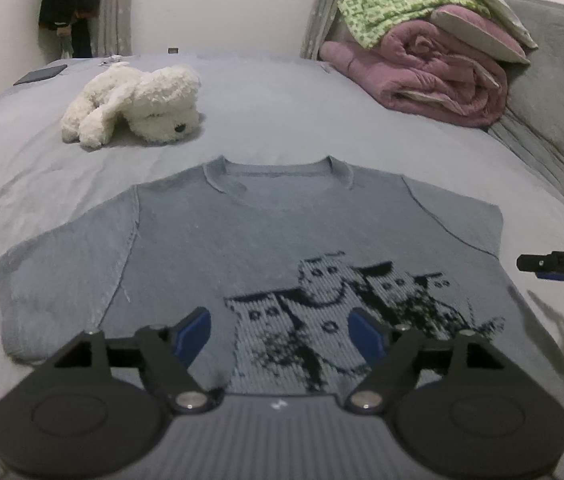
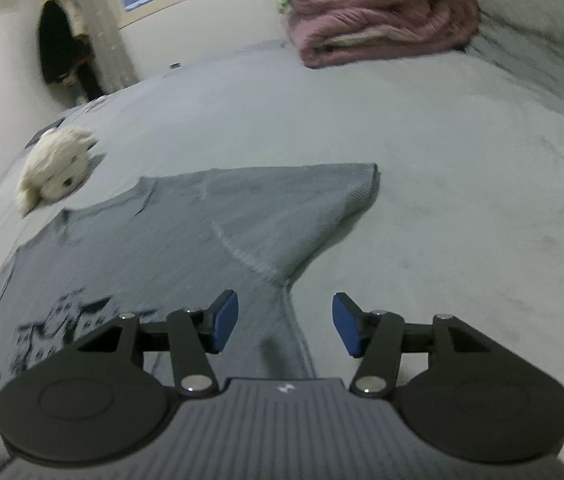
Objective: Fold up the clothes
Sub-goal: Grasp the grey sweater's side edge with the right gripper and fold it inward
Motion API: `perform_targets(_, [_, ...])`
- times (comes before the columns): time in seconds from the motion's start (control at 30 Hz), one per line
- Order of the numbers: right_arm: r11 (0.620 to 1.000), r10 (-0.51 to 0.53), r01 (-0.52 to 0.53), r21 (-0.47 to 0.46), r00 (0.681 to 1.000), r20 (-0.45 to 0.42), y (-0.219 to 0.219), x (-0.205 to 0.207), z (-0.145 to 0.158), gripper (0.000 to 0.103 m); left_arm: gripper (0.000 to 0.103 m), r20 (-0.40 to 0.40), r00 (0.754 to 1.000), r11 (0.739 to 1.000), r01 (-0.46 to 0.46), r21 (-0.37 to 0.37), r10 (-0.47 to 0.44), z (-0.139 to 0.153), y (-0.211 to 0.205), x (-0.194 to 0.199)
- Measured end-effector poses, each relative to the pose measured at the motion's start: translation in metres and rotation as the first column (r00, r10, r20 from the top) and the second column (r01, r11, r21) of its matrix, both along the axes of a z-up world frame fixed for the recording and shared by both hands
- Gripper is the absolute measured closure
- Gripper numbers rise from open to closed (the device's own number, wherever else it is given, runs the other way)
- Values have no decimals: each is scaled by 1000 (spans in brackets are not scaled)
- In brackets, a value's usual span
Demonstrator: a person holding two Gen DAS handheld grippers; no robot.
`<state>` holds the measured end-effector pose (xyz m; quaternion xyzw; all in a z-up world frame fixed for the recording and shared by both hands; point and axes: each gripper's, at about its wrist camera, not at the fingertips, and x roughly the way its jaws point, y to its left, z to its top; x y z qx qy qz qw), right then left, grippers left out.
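The left gripper [image 1: 280, 332] is seen with its blue pads spread apart over the lower front of the grey sweater [image 1: 242, 248], nothing clamped between them. The right gripper [image 2: 285, 322] is likewise parted and empty, poised above the sweater's right side seam, just below the armpit. The sweater is laid flat, front up, on the grey bed [image 1: 282, 112], collar at twelve o'clock, short sleeves out at nine and three o'clock. No fold has been made yet, so the step in hand is judged to be the approach for a first grasp. Next, each gripper would need to be lowered onto an edge, likely hem or sleeve, and closed on the knit. Beyond, a white plush dog [image 1: 138, 106] lies at eleven o'clock and a pink quilt [image 1: 425, 80] at one o'clock. The hem is hidden beneath the gripper bodies, and the right view is blurred
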<state>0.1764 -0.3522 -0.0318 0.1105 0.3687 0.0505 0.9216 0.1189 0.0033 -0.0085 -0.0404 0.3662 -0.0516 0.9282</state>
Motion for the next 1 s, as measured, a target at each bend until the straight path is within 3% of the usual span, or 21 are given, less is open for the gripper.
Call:
perform_targets(0.2, [990,-86,90,109,996,-39,-19,24,-21,46,25,-39,999,1000,-23,-17,23,-13,10,9])
perform_targets(0.3, [970,-144,146,192,989,-26,-26,28,-26,48,25,-57,998,999,-29,-31,27,-16,11,11])
perform_targets(0.33, [965,-157,158,208,987,-17,-26,29,-25,54,25,-59,998,999,-27,-33,25,-17,11,11])
perform_targets(0.43, [957,-188,181,228,982,8,-26,35,-21,55,25,-68,998,999,-19,-38,17,-18,8,9])
perform_targets(0.53, [957,-210,202,209,977,17,-22,47,-19,56,25,-72,997,999,-9,-43,6,-19,6,8])
perform_targets(0.63, [960,-230,222,173,973,31,-13,58,-19,80,25,-65,998,999,-3,-41,0,-17,5,6])
perform_targets(0.7, [972,-216,209,111,975,60,-1,63,-16,84,25,-70,998,999,-4,-43,1,-18,6,6])
perform_targets(0.87, [995,-59,69,-70,990,131,44,68,-9,86,25,-85,996,999,-9,-48,5,-22,7,8])
perform_targets(1.0, [980,129,-114,-163,988,85,79,69,-16,86,25,-84,996,999,-6,-51,1,-22,7,7])
